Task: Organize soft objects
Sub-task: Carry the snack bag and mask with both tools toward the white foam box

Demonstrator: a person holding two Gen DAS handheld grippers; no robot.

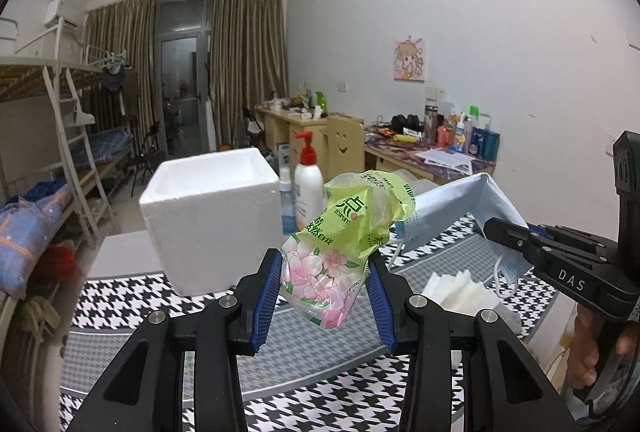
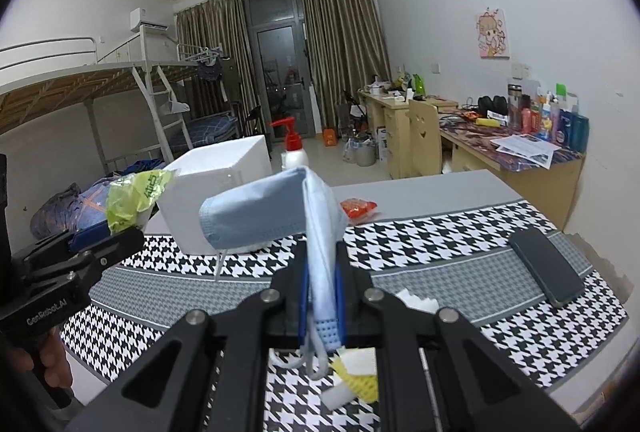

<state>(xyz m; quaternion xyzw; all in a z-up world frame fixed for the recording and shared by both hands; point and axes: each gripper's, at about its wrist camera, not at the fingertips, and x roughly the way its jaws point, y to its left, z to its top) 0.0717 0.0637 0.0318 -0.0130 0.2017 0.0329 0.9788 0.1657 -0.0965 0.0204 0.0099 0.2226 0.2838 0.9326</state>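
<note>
My left gripper is shut on a green and pink tissue pack and holds it above the houndstooth table mat. The pack also shows in the right wrist view, at the left. My right gripper is shut on a light blue face mask, held up over the table; the mask droops to the left. In the left wrist view the mask hangs from the right gripper just right of the pack. A white foam box stands open-topped behind both.
A red-capped pump bottle and a small spray bottle stand beside the box. White folded tissues, a black phone, a red snack packet and a yellow sponge lie on the mat. Bunk beds left, desks right.
</note>
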